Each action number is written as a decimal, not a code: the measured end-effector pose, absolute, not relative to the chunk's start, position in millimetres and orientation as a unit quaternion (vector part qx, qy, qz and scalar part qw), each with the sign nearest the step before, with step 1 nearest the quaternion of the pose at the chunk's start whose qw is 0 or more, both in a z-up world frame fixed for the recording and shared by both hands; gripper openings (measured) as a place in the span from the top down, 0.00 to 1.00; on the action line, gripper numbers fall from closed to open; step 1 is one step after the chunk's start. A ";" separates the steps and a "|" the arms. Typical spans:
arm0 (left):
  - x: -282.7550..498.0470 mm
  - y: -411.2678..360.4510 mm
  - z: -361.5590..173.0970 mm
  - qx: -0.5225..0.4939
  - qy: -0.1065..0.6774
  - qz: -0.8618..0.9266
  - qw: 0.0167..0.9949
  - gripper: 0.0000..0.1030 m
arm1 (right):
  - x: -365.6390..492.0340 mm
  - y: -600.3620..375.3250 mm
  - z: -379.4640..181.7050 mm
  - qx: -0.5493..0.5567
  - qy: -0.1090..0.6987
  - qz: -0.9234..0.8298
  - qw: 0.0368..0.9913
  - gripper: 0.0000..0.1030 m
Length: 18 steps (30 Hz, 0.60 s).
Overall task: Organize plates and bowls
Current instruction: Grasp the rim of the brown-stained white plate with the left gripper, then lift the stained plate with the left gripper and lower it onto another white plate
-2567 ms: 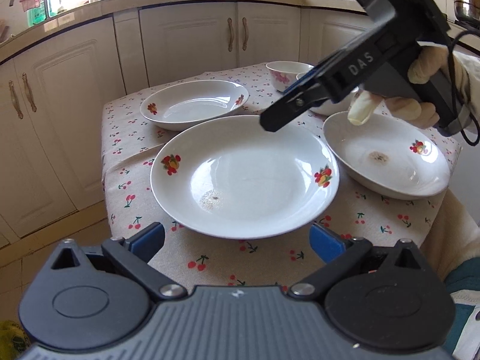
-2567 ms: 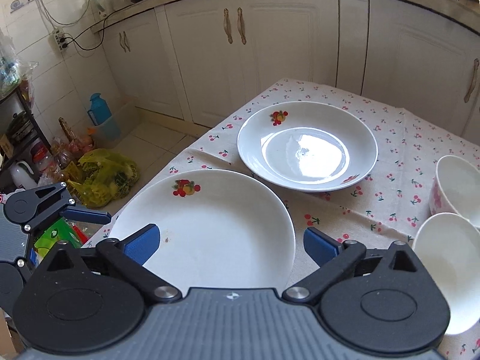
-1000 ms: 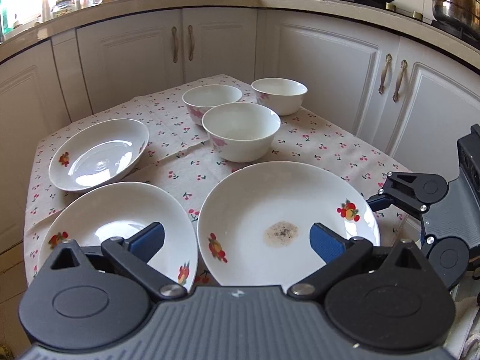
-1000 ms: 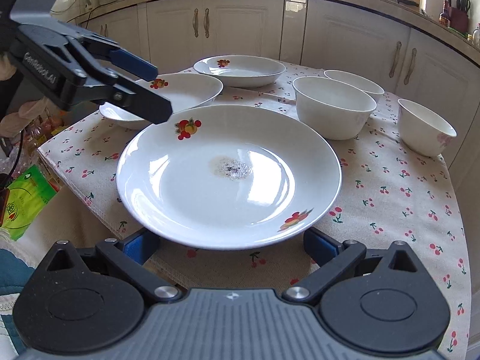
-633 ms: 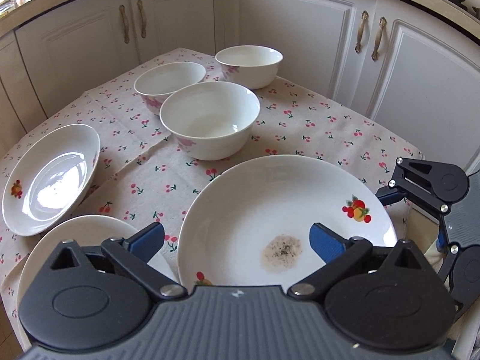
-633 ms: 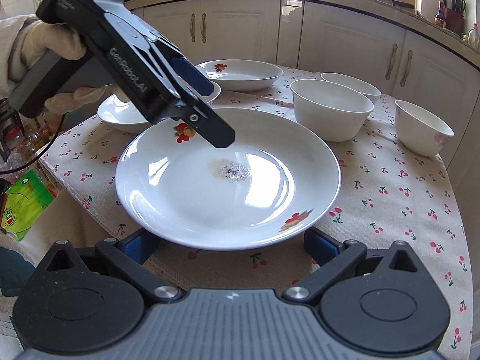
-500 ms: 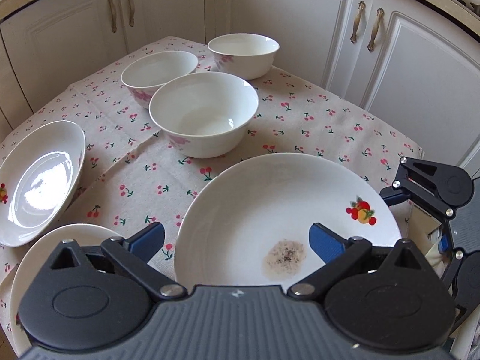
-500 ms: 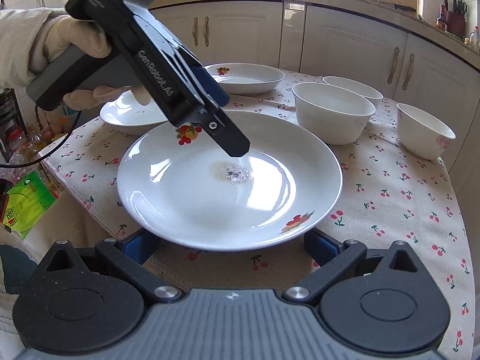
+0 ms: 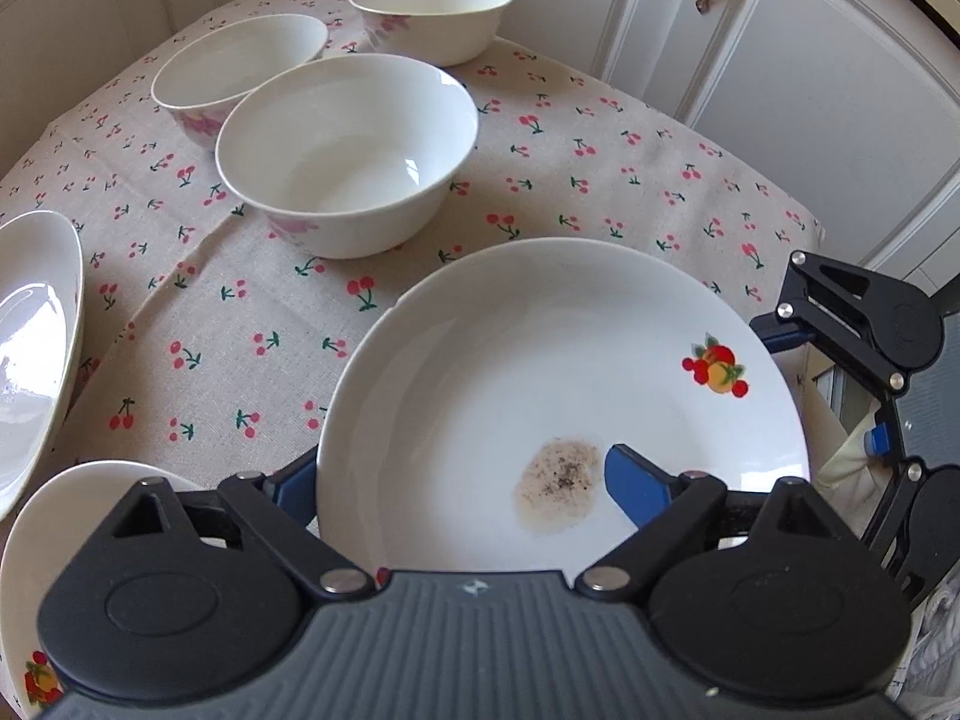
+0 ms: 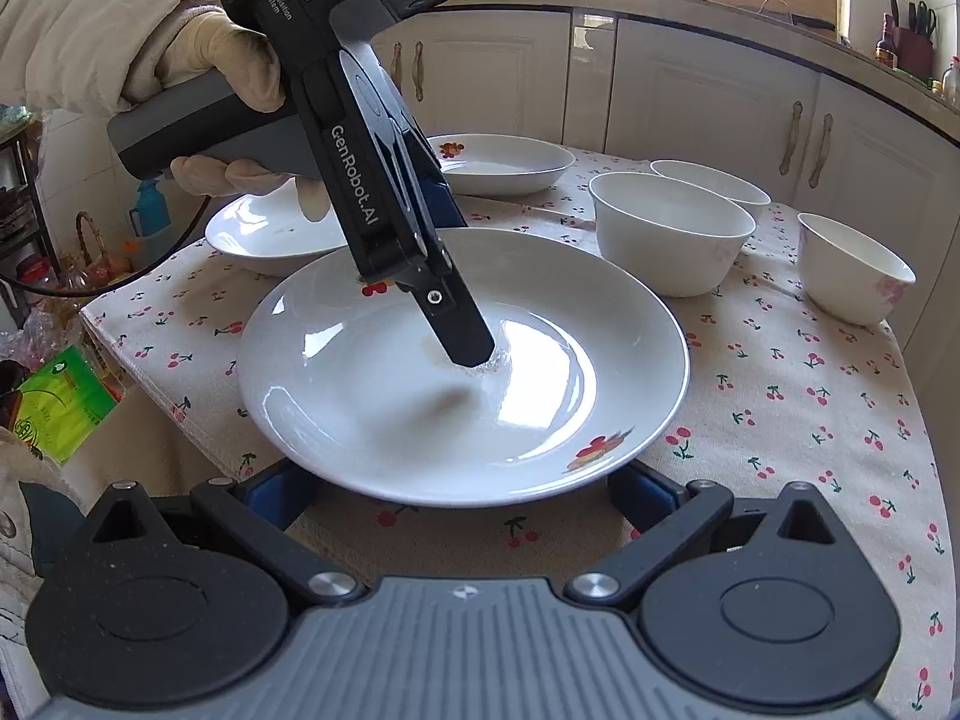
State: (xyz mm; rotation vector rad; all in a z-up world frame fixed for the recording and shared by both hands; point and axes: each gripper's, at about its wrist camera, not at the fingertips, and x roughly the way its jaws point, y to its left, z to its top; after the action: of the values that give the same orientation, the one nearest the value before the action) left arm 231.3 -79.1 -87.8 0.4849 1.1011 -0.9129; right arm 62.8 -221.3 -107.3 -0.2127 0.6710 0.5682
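Big plate flat on cherry-print tablecloth, at the near corner of the table, w/ a brown speckled stain near its middle and a fruit decal on the inner slope. L gripper tipped steeply down over the plate's edge, held by a gloved hand; jaws just been closing but wide apart for now, rim between them: one finger inside the plate right beside the stain, the other outside, partly hidden behind the rim. No pinch yet; can't tell if the inner tip touches the surface. R gripper low at the opposite edge of the same plate, jaws spread wide, blue pads poking out on either side beneath the rim's overhang; contact w/ plate not clear. Three white bowls beyond the plate, upright & empty: nearest bowl, middle bowl just behind it and very close, far bowl a bit apart. Two smaller plates on the L side: far side plate & near side plate, the latter just beside the big plate. White cabinets behind the table.
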 end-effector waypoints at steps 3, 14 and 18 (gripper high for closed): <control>233.5 -79.8 -88.0 0.219 0.502 -0.417 0.725 0.09 | 63.3 -220.4 -106.8 -0.103 0.326 0.275 0.898 0.00; 235.0 -76.8 -86.9 0.205 0.503 -0.421 0.727 0.09 | 65.1 -219.0 -104.9 -0.105 0.336 0.275 0.895 0.00; 234.0 -74.1 -87.2 0.200 0.501 -0.421 0.729 0.09 | 64.8 -218.5 -103.4 -0.108 0.337 0.273 0.894 0.00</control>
State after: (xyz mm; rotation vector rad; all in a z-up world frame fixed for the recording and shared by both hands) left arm 234.0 -74.1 -87.2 0.4405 1.1042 -0.9281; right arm 64.8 -218.5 -103.4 -0.2246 0.6982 0.5669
